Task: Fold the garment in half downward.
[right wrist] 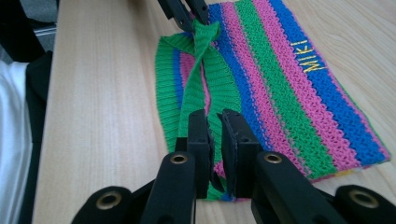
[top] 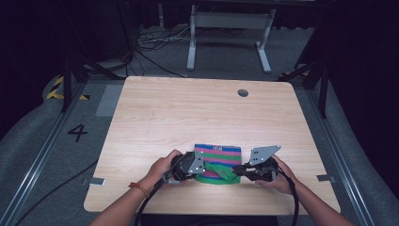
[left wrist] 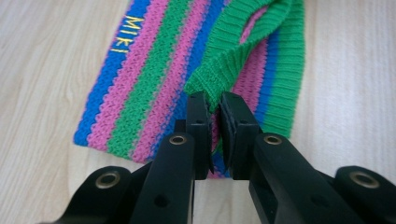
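A knitted cloth [top: 218, 154] striped blue, pink and green, with yellow lettering, lies flat near the table's front edge. Its green ribbed band [top: 217, 173] runs along the near side and is lifted and twisted between both grippers. My left gripper [top: 203, 170] is shut on the band's left end; in the left gripper view the jaws [left wrist: 215, 116] pinch the green ribbing [left wrist: 233, 51] above the cloth [left wrist: 149, 84]. My right gripper [top: 236, 168] is shut on the right end, its jaws [right wrist: 215, 128] clamping the band [right wrist: 201, 70] beside the stripes [right wrist: 280, 84]. The left gripper's fingertips [right wrist: 184, 9] show at the band's far end.
The wooden table [top: 188, 113] has a round cable hole [top: 243, 92] at the back right. Beyond it stand a white desk frame [top: 229, 28] and cables on the grey floor. The person's white garment [right wrist: 11, 140] sits at the table's near edge.
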